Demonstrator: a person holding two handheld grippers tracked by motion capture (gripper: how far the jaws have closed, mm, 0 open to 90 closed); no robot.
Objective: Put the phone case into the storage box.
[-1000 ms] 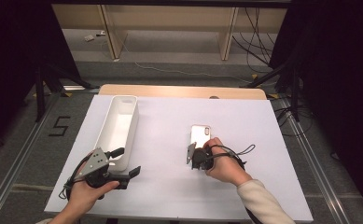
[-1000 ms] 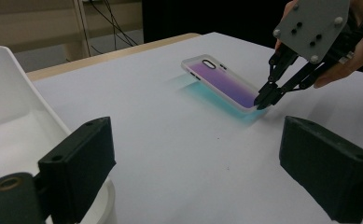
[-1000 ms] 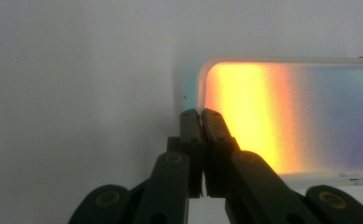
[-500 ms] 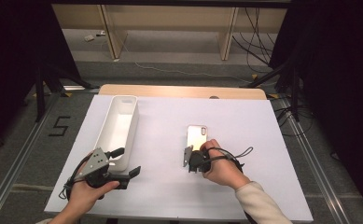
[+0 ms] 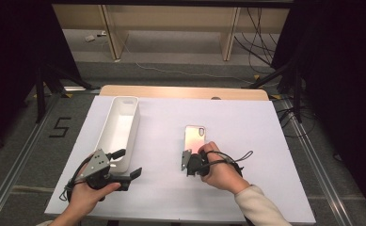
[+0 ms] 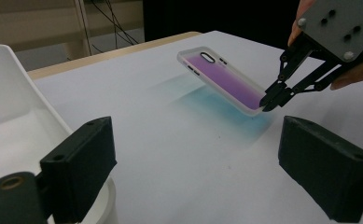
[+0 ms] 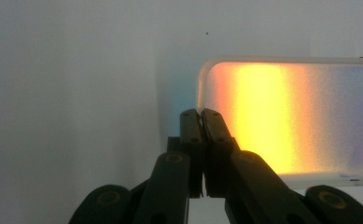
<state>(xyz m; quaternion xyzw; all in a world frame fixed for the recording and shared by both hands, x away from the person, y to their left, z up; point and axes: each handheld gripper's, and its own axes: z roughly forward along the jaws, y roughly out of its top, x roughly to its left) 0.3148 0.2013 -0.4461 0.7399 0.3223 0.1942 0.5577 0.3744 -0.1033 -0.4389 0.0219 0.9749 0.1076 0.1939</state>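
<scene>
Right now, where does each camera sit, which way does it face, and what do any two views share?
High view: above the person's side, looking forward and down on the table; forearms, both hands.
Left gripper view: rides the left gripper, facing the lifted phone case; open jaws.
Right gripper view: rides the right gripper, looking down; jaws pinch the case edge.
All share the phone case.

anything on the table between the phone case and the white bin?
Nothing visible. The right claw holds the phone case tilted up off the table; the stretch of white surface over to the white bin is bare.
</scene>
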